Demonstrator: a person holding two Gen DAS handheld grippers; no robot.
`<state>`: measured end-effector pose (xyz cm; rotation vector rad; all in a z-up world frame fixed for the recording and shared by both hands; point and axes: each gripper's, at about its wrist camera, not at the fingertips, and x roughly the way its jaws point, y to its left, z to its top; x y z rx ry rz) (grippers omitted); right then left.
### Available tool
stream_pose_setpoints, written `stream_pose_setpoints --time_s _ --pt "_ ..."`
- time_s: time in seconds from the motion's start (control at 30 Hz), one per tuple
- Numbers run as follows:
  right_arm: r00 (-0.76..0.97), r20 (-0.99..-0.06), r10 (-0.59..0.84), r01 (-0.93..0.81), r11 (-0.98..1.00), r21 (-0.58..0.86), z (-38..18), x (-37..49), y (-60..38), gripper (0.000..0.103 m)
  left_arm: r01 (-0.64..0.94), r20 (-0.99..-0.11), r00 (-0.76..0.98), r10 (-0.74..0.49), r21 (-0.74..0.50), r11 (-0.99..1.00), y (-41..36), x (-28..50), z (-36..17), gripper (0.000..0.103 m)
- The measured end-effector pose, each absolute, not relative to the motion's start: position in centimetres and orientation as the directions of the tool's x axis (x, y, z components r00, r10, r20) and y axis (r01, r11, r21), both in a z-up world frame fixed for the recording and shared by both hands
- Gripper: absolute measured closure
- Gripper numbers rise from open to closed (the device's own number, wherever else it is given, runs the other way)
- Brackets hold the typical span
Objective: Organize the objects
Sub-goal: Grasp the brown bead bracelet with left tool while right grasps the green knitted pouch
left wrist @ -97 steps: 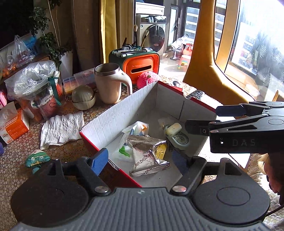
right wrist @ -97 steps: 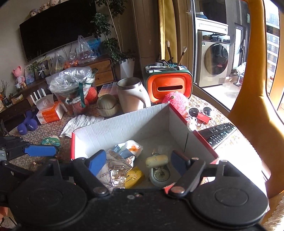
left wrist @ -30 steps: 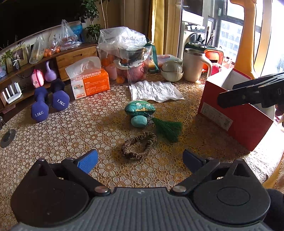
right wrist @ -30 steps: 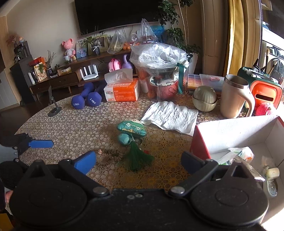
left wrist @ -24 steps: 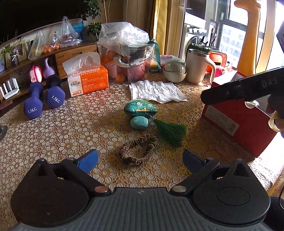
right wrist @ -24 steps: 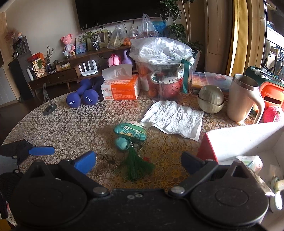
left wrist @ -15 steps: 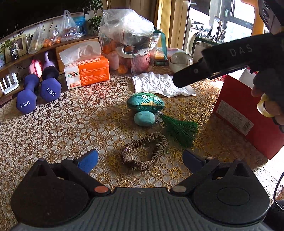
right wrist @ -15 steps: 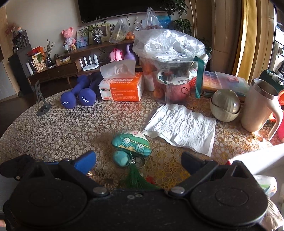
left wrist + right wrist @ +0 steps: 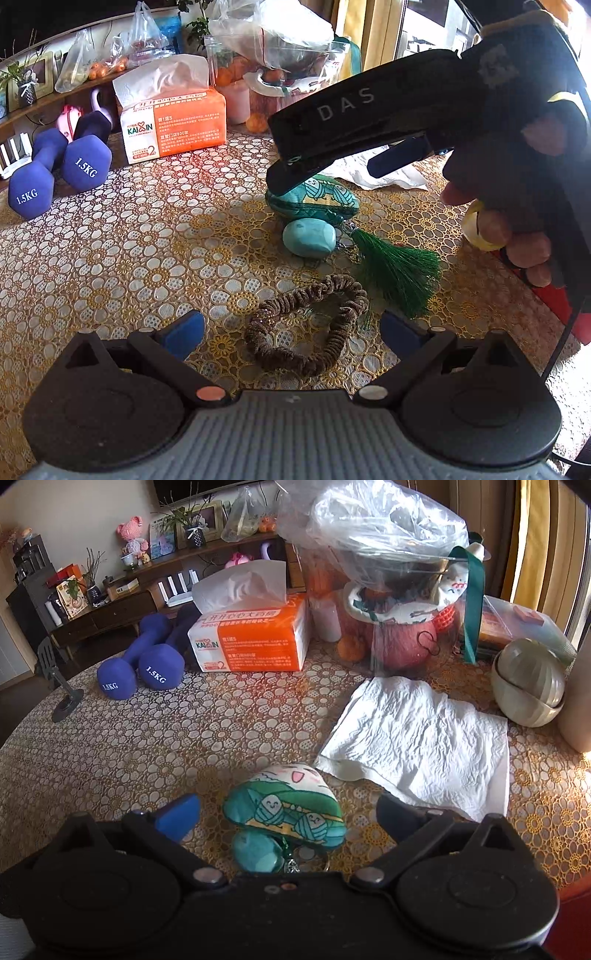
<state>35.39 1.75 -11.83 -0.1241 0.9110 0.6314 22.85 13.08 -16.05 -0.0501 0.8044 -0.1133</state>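
A green plush pouch (image 9: 284,803) with a teal ball (image 9: 255,851) and a green tassel (image 9: 397,273) lies on the lace tablecloth. My right gripper (image 9: 288,812) is open, its fingers either side of the pouch just above it; it also shows in the left wrist view (image 9: 332,173), over the pouch (image 9: 325,199). A brown scrunchie (image 9: 310,325) lies on the cloth between the fingers of my open left gripper (image 9: 291,328).
Behind stand an orange tissue box (image 9: 255,638), two blue dumbbells (image 9: 140,672), a plastic-wrapped fruit basket (image 9: 399,590), a white paper towel (image 9: 417,734) and a round lidded bowl (image 9: 528,690). A corner of the red box (image 9: 557,302) is at the right.
Both grippers have left the red box and swung left over the table. The right gripper has come down over the pouch; the left has closed in on the scrunchie.
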Motion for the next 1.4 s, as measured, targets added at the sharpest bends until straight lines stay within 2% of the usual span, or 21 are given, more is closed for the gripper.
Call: stream_pose_setpoints --time_s 0.23,0.3,0.37,0.5,0.57,0.6,0.77,0.87,1.4 --pt "0.417 -0.784 0.461 -0.548 0.815 0.188 -13.4 36.3 2.6 0.004 0.065 -0.702 0.7 -0.129 -0.118 0.991 13.3 23.3 -16.4 0.002" --pt "0.413 -0.787 0.458 -0.551 0.814 0.185 -13.7 36.3 2.8 0.006 0.065 -0.698 0.705 -0.124 -0.11 0.992 13.3 23.2 -16.4 0.006" --pt "0.411 -0.789 0.456 -0.554 0.812 0.181 -13.9 36.3 3.1 0.01 0.079 -0.693 0.711 -0.117 -0.087 0.993 13.0 23.0 -16.3 0.018" --pt "0.411 -0.791 0.453 -0.557 0.812 0.175 -14.0 36.2 3.3 0.017 0.096 -0.688 0.719 -0.102 -0.047 0.994 12.6 22.7 -16.3 0.033" --pt "0.414 -0.791 0.45 -0.558 0.812 0.17 -13.9 36.2 3.3 0.02 0.104 -0.687 0.72 -0.102 -0.04 0.994 12.5 22.6 -16.2 0.047" --pt "0.413 -0.791 0.451 -0.559 0.811 0.171 -13.9 36.2 3.3 0.022 0.107 -0.688 0.719 -0.099 -0.03 0.994 12.4 22.6 -16.2 0.048" --pt "0.422 -0.789 0.446 -0.554 0.816 0.166 -13.7 36.2 3.1 0.027 0.106 -0.693 0.717 -0.08 -0.005 0.994 12.2 22.6 -15.9 0.071" --pt "0.426 -0.79 0.441 -0.555 0.817 0.157 -13.5 36.0 3.0 0.029 0.109 -0.694 0.716 -0.08 -0.002 0.994 12.2 22.6 -15.9 0.077" --pt "0.448 -0.734 0.51 -0.599 0.781 0.177 -8.0 32.0 -1.0 0.03 0.059 -0.681 0.728 -0.078 -0.051 0.997 12.7 20.2 -12.7 0.08"
